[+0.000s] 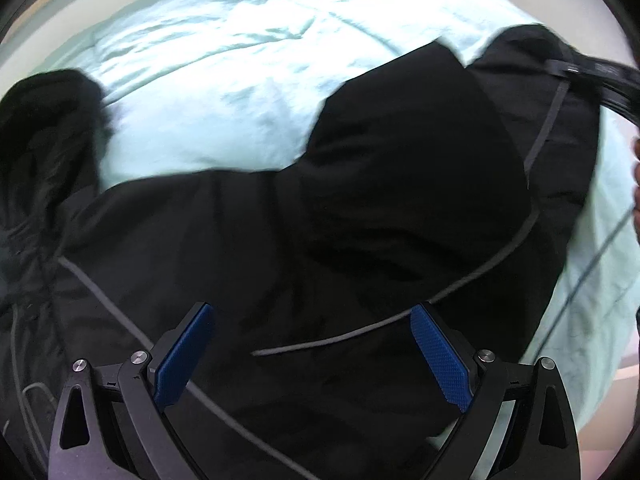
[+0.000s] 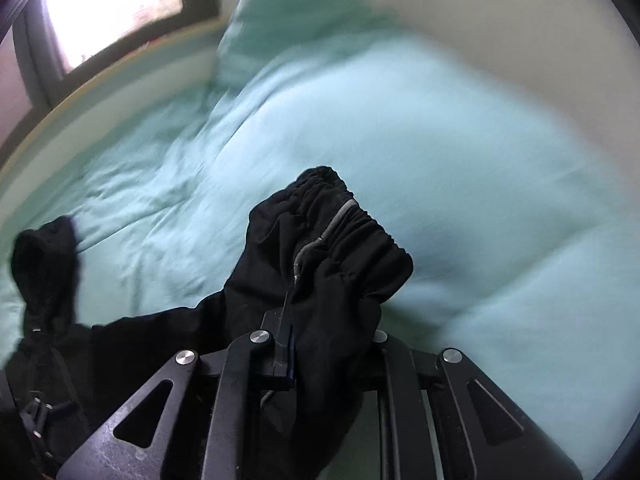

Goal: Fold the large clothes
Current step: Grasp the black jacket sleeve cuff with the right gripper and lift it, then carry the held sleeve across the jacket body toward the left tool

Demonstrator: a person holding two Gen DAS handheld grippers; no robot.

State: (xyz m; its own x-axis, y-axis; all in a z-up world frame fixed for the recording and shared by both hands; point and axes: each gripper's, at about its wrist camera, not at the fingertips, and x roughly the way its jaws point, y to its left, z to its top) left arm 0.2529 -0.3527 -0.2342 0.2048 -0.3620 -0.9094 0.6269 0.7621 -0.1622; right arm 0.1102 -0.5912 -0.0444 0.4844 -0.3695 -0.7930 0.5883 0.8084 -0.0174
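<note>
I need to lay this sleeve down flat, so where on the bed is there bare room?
The mint bedspread is bare beyond the elastic cuff, up toward the pillow. There is another bare patch between the hood and the black jacket body. The near edge of the bed is crowded with jacket fabric.

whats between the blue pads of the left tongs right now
Only the black jacket, spread below the open left tongs; a thin grey cord on it crosses the gap. The pads touch nothing, as the left wrist view shows.
</note>
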